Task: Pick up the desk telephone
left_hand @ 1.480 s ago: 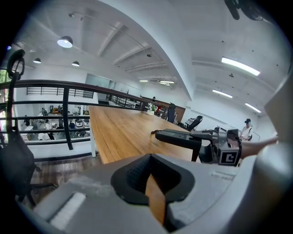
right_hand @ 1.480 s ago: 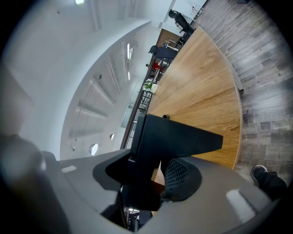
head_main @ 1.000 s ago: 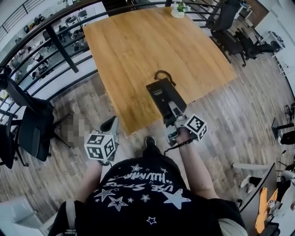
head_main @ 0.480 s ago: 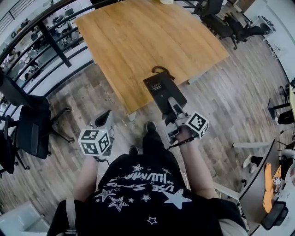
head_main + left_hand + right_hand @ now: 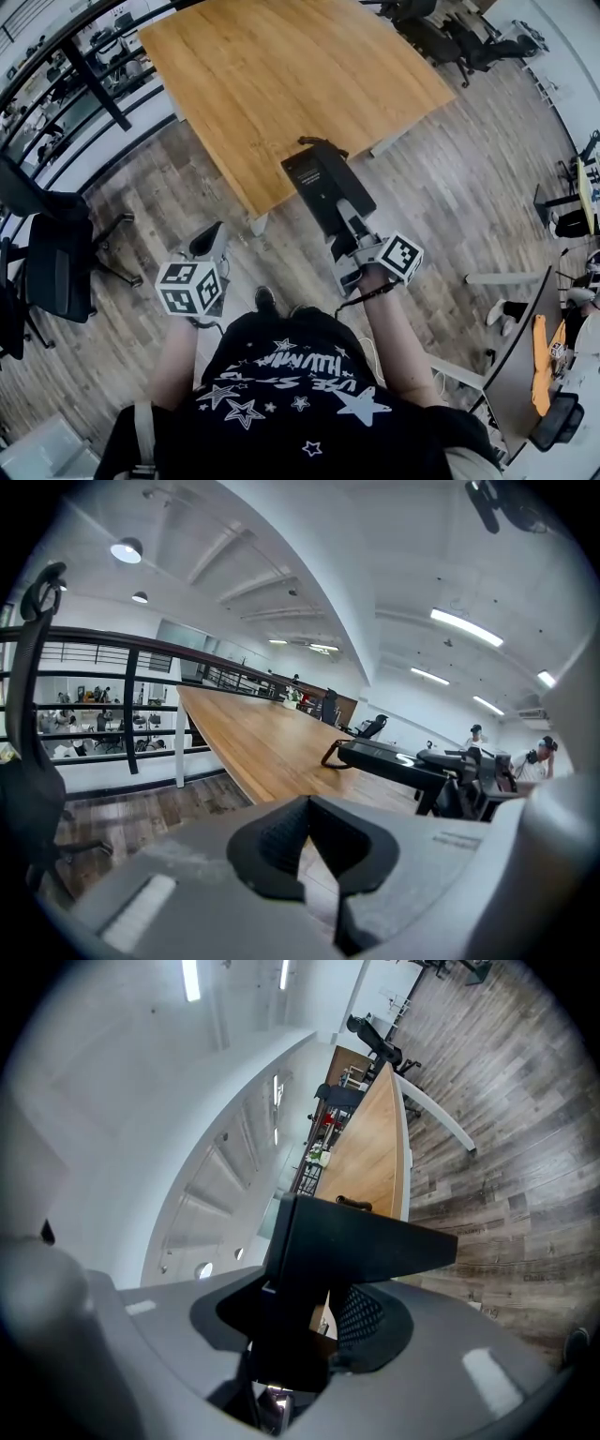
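Right gripper [image 5: 349,225]: jaws clamped on the near end of the telephone [image 5: 319,183], which fills the gap between them in the right gripper view.
Telephone: black, lifted clear of the table [image 5: 281,75]; its far end hangs over the table's near edge, its near end over the floor [image 5: 441,187].
Cord [image 5: 319,142]: dark loop at the telephone's far end.
Table: light wood, beyond and partly beneath the telephone.
Left gripper [image 5: 211,246]: jaw tips together with nothing between them, held over the floor off the table's near corner, well apart from the telephone.
Floor: wood planks under both grippers.
Railing [image 5: 94,75]: dark bars along the table's left side.
Chair [image 5: 56,262]: black, far left.
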